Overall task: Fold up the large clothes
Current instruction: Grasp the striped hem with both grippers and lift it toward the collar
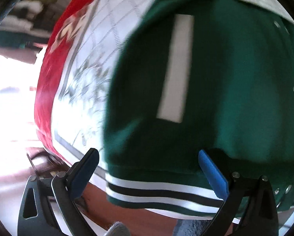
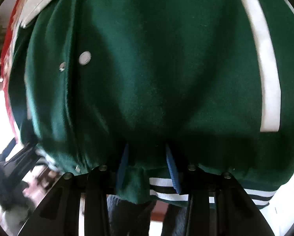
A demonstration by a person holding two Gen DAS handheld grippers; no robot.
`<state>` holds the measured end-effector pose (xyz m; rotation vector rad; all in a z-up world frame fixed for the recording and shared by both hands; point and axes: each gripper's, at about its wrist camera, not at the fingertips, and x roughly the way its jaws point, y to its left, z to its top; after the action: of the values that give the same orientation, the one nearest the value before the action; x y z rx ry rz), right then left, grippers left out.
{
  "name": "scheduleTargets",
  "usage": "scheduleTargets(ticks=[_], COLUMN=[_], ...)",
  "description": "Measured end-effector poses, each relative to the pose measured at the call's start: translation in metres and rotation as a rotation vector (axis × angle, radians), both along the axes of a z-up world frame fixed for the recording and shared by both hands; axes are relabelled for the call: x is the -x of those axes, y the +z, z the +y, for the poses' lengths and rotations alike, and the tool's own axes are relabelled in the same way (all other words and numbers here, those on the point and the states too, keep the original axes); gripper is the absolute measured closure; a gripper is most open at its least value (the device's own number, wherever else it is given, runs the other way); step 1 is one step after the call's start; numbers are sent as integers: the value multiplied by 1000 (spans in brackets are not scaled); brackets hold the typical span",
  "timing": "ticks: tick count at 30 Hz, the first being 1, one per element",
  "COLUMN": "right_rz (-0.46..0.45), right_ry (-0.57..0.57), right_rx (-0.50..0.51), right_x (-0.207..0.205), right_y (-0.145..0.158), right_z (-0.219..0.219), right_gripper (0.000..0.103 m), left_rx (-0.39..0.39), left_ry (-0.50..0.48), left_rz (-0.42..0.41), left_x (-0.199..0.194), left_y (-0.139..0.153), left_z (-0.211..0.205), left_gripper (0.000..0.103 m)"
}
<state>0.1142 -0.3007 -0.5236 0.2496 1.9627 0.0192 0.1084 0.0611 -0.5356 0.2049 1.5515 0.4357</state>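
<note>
We log left tongs [image 1: 149,169] spread wide and holding nothing over the green jacket [image 1: 215,78]; right tongs [image 2: 147,167] pinching its striped hem [image 2: 162,184], both angled steeply down.

the jacket [image 1: 215,90] lies spread on the quilt [image 1: 99,45], which shows past its left edge in the left wrist view. the jacket's striped hem [image 1: 162,192] lies nearest, between the left tool's [image 1: 149,169] fingers. in the right wrist view the hem sits between the right tool's [image 2: 147,169] fingers.

The jacket [image 1: 215,78] is dark green with a white pocket stripe, metal snaps along its front edge, a pale collar and a hem ribbed in white and black bands. It lies spread flat, front up, its hem hanging over the near edge.
</note>
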Motion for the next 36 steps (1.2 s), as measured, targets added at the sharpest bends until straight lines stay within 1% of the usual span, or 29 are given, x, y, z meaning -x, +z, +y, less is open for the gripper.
scheduleTargets(ticks=[1, 3, 5, 6, 7, 8, 9, 11, 12, 13, 14, 16, 17, 19, 20, 21, 23, 25, 28, 30, 31, 34, 35, 36], right_rz=[1, -17, -25, -2, 33, 43, 44, 19, 6, -5, -20, -46, -53, -66, -67, -70, -81, -98, -120, -123, -121, -107, -104, -102], right_ry=[-10, -22, -2, -1, -21, -27, -6, 31, 36, 39, 36, 18, 7, -27, -42, -67, -95, -120, -146, -169, -179, -210, -215, -223], right_rx=[-13, -23, 23, 35, 33, 28, 20, 8, 7, 4, 1, -5, -3, 5, 13, 21, 32, 46, 55, 61, 61, 61, 64, 70], right_x=[-3, -7, -12, -13, -10, -12, -17, -27, -30, -34, -39, -50, -56, -67, -64, -72, -78, -88, -97, -101, -99, -94, -93, -93], right_y=[5, 18, 17, 11, 7, 5, 8, 22, 25, 29, 27, 33, 32, 28, 25, 24, 26, 31, 37, 39, 35, 31, 32, 40], right_z=[-6, -17, -22, -26, -31, -31, -28, -23, -10, -11, 5, -1, -4, -16, -8, -10, -28, -46, -63, -80, -74, -85, -89, -104], right_gripper=[61, 61, 61, 61, 61, 61, 61, 61, 61, 61, 60, 59, 59, 59, 59, 59, 59, 59, 59, 59, 59, 59, 59, 59], left_rx=[2, -27, -88, -117, -115, -69, -49, -72, -76, -73, -73, -90, -107, -149, -182, -210, -275, -310, -320, -300, -281, -261, -257, -250], left_ry=[11, 20, 29, 41, 62, 100, 126, 113, 108, 103, 90, 44, 21, -30, -59, -89, -143, -157, -107, -69, -49, -28, -26, -24], left_rz=[-29, -76, -68, -48, -24, -14, -24, -26, -34, -69, -100, -158, -183, -210, -205, -194, -165, -164, -167, -169, -174, -189, -195, -201], left_x=[-1, -3, -4, -4, -2, -2, -2, -7, -11, -16, -23, -51, -69, -107, -127, -148, -183, -203, -209, -208, -207, -205, -205, -205], left_y=[7, 16, 5, -6, -17, -24, -22, -12, -3, 10, 21, 38, 41, 33, 24, 13, -11, -21, -22, -24, -24, -24, -23, -24], left_z=[7, 16, 29, 36, 47, 57, 63, 63, 63, 59, 53, 36, 25, 13, 7, 3, -2, 5, 33, 39, 45, 52, 55, 59], left_gripper=[0, 0, 0, 0, 0, 0, 0, 0, 0, 0, 0, 0, 0, 0, 0, 0, 0, 0, 0, 0, 0, 0, 0, 0])
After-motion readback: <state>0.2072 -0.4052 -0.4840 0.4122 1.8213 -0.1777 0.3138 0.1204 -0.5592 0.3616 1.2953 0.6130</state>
